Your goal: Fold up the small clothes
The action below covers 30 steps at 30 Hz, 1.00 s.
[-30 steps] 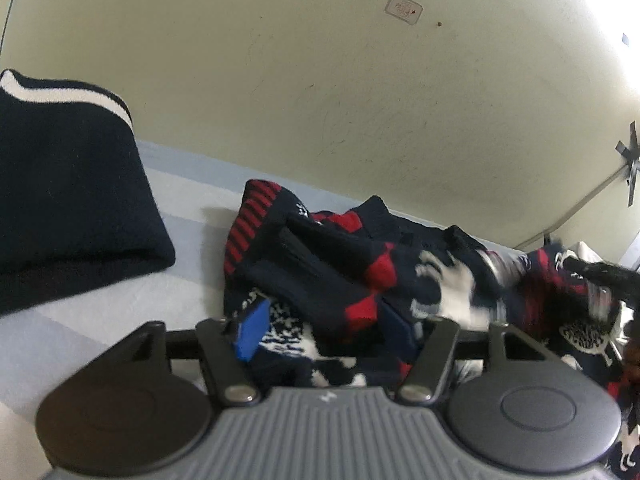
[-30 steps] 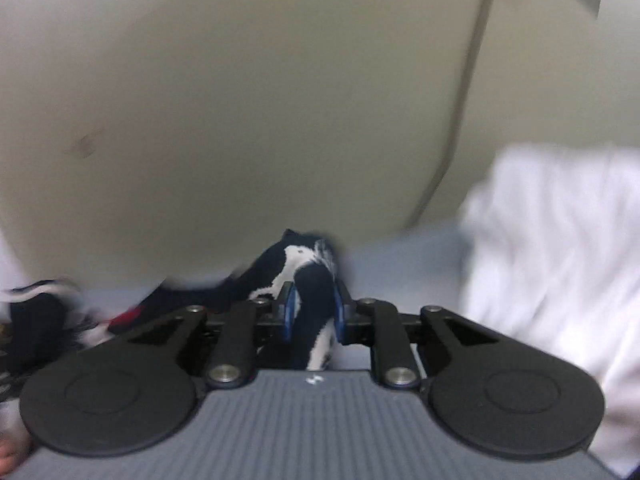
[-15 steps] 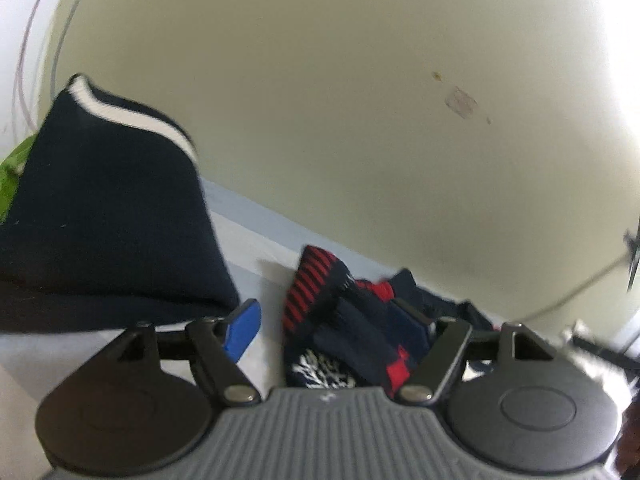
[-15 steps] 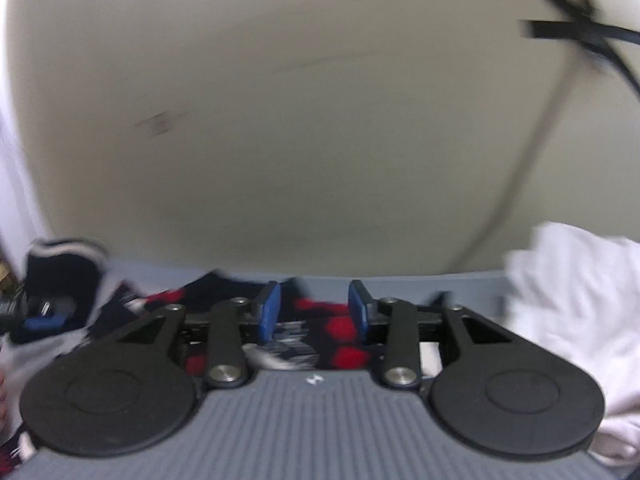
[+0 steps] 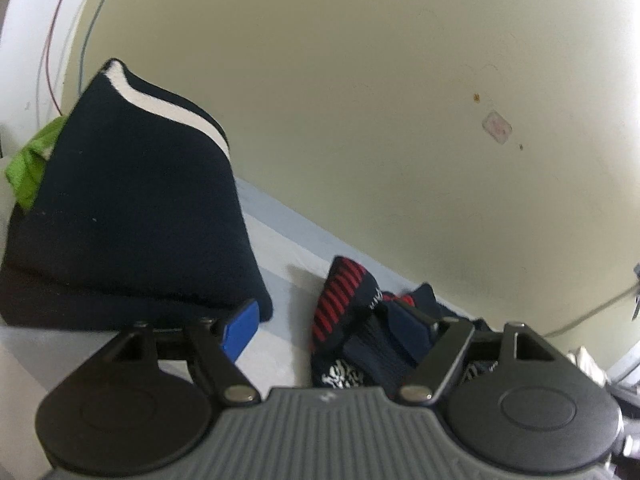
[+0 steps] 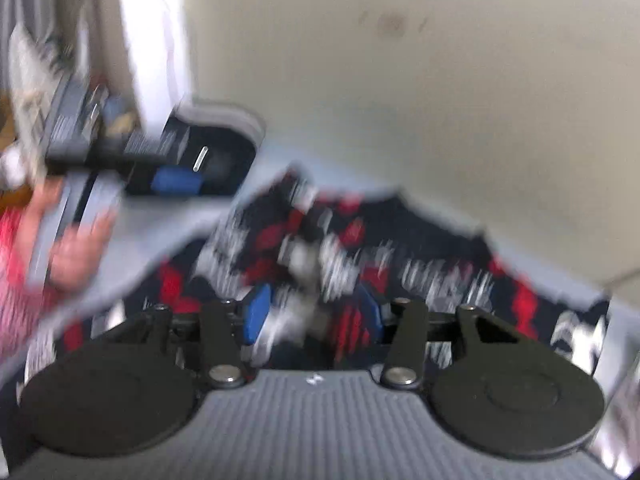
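Each handheld tool has a grey ribbed plastic body with a small white logo at its front edge, flanked by two matte black round discs bearing a faint embossed circle. From the discs, black linkage arms pinned with silver round-headed screws run forward to the left gripper (image 5: 340,330) and the right gripper (image 6: 312,316), whose fingers (image 5: 240,330) carry bright blue rectangular pads. In the blurred right wrist view, the person's hand (image 6: 76,248) shows beside a red-and-white patterned sleeve (image 6: 16,264).

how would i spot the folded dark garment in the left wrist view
Start at the pale blue striped bedsheet below the cream wall. On its left lies the folded navy knit garment, beside a red, white and navy patterned pile. It alone is plain navy with one white stripe.
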Each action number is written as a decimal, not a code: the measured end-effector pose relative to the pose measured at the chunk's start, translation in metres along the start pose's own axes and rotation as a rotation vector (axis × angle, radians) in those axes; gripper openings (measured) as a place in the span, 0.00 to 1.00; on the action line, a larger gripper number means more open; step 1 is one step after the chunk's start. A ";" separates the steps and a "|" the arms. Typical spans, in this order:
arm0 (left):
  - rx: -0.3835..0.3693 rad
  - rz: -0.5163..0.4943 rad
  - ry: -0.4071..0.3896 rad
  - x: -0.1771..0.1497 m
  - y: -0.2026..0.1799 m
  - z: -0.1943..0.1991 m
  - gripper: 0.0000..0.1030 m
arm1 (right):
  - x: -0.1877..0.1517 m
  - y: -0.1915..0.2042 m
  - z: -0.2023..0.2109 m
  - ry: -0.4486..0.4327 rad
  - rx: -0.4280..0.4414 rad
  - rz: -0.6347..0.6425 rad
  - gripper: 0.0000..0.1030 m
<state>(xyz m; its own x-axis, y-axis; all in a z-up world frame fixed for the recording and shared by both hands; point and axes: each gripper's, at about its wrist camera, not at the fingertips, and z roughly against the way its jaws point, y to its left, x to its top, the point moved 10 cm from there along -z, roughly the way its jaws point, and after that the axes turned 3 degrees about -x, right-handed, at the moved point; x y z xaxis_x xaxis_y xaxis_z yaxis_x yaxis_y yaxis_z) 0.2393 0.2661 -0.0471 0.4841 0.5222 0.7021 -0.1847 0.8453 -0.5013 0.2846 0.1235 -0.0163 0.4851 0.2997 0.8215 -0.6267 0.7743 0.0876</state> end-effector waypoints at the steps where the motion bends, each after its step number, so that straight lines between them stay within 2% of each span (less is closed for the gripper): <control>1: 0.001 0.008 -0.006 0.002 0.002 0.002 0.72 | 0.010 -0.001 -0.010 -0.004 -0.001 -0.009 0.50; 3: 0.000 0.025 -0.017 0.006 0.007 0.006 0.73 | 0.023 0.007 -0.034 0.016 -0.003 0.039 0.51; 4: -0.001 0.032 -0.022 0.008 0.009 0.008 0.73 | 0.026 0.015 -0.049 0.041 0.001 0.079 0.54; 6: 0.000 0.048 -0.035 0.012 0.013 0.013 0.73 | 0.030 0.030 -0.068 0.121 -0.006 0.162 0.64; 8: 0.000 0.066 -0.049 0.016 0.017 0.017 0.73 | 0.019 0.043 -0.094 0.209 -0.019 0.245 0.63; 9: 0.000 0.075 -0.055 0.018 0.019 0.019 0.73 | 0.008 0.048 -0.105 0.267 -0.006 0.275 0.49; 10: 0.000 0.083 -0.062 0.020 0.020 0.021 0.73 | -0.001 0.054 -0.109 0.321 0.001 0.304 0.11; 11: 0.001 0.096 -0.070 0.022 0.023 0.024 0.73 | 0.003 0.059 -0.111 0.324 -0.023 0.344 0.12; 12: 0.001 0.107 -0.076 0.024 0.025 0.025 0.73 | 0.012 0.064 -0.108 0.284 -0.039 0.372 0.11; 14: 0.004 0.128 -0.085 0.025 0.027 0.026 0.73 | 0.052 0.065 -0.094 0.143 -0.041 0.275 0.10; 16: 0.007 0.135 -0.088 0.026 0.029 0.027 0.73 | 0.096 0.048 -0.077 -0.030 -0.098 0.078 0.10; 17: 0.008 0.135 -0.088 0.026 0.029 0.027 0.73 | 0.110 0.038 -0.070 -0.096 -0.120 -0.036 0.11; 18: 0.008 0.134 -0.086 0.025 0.029 0.026 0.73 | 0.116 0.030 -0.067 -0.124 -0.127 -0.130 0.11; 19: 0.007 0.134 -0.084 0.025 0.029 0.025 0.73 | 0.116 0.027 -0.069 -0.120 -0.132 -0.187 0.11; 21: 0.000 0.133 -0.078 0.023 0.028 0.024 0.73 | 0.100 0.033 -0.078 -0.060 -0.124 -0.212 0.11; 23: -0.003 0.128 -0.075 0.022 0.026 0.024 0.74 | 0.075 0.038 -0.086 0.033 -0.073 -0.260 0.11; 25: -0.008 0.120 -0.075 0.022 0.024 0.023 0.75 | 0.057 0.032 -0.082 0.072 -0.035 -0.337 0.11; 28: -0.016 0.105 -0.073 0.020 0.020 0.023 0.77 | 0.050 0.006 -0.041 -0.005 -0.015 -0.446 0.11; 30: -0.019 0.088 -0.069 0.018 0.015 0.021 0.77 | 0.038 -0.023 -0.008 -0.088 -0.076 -0.482 0.11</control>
<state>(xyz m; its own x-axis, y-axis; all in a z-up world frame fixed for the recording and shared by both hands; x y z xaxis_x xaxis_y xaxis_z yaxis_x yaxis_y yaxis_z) 0.2270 0.2901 -0.0314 0.4066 0.6017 0.6875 -0.2076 0.7936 -0.5719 0.3221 0.1215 0.0083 0.6531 -0.1483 0.7426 -0.2958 0.8528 0.4304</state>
